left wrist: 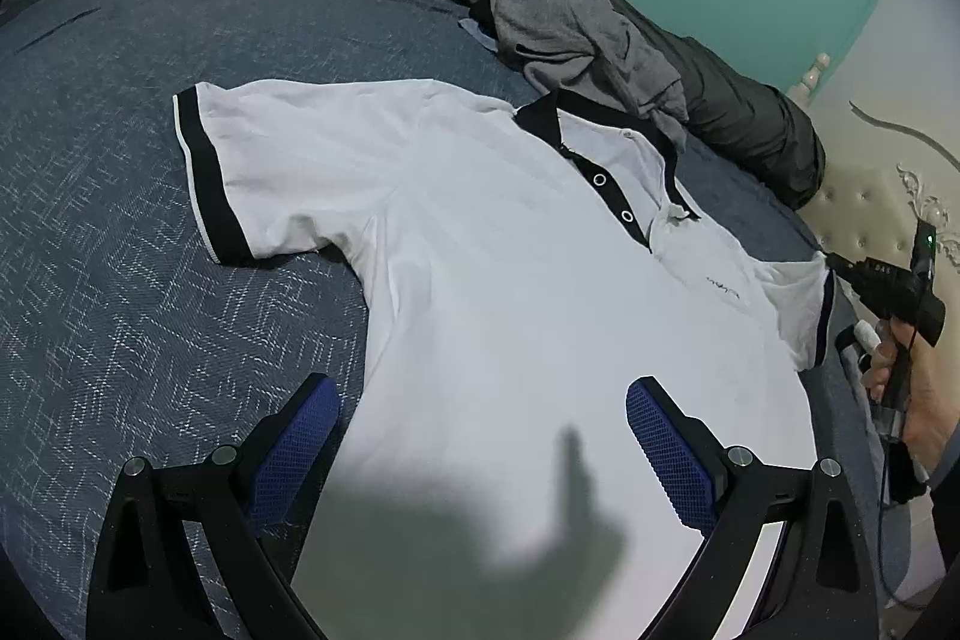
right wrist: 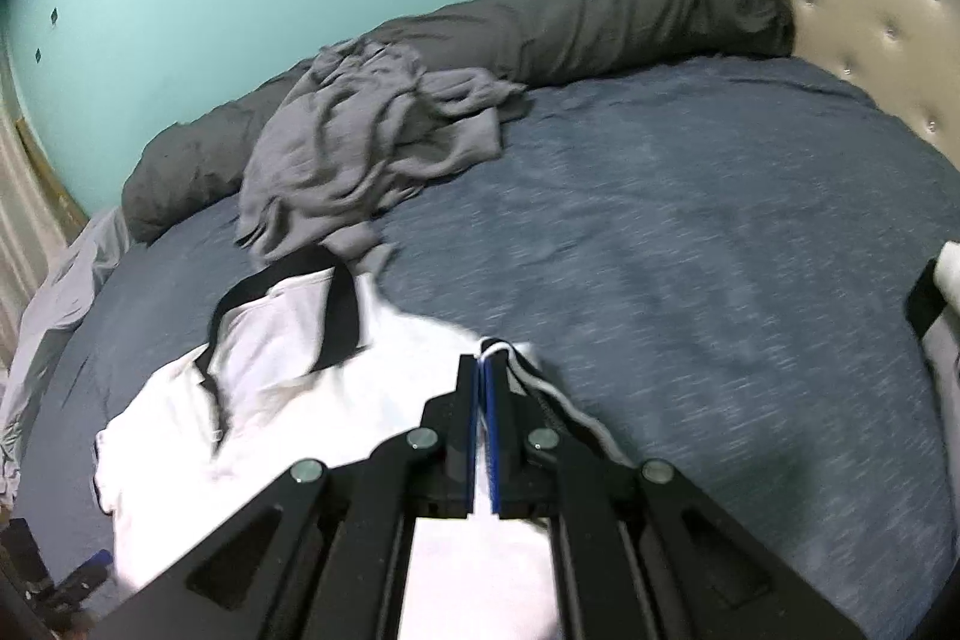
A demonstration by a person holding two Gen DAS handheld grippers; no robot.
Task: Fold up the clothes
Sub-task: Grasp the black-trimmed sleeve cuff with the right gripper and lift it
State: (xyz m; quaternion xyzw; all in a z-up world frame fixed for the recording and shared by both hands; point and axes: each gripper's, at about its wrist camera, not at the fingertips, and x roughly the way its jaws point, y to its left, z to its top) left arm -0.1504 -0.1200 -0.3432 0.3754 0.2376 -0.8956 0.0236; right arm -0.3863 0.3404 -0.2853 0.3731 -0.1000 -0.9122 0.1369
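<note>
A white polo shirt (left wrist: 510,250) with black collar and black sleeve cuffs lies face up on the blue bedspread (left wrist: 120,280). My left gripper (left wrist: 483,385) hovers over the shirt's lower body, open, with nothing between its blue pads (left wrist: 300,442). In the right wrist view my right gripper (right wrist: 483,370) is shut on the shirt's sleeve (right wrist: 504,349) at the striped cuff, and the sleeve is lifted off the bed. From the left wrist view that gripper (left wrist: 840,271) shows at the shirt's right sleeve, with a person's hand (left wrist: 900,370) behind it.
A crumpled grey garment (right wrist: 372,142) lies just beyond the collar. A long dark rolled duvet (right wrist: 600,16) runs along the teal wall. A padded cream headboard (right wrist: 870,10) bounds the right side. Another white and black cloth (right wrist: 945,280) shows at the right edge.
</note>
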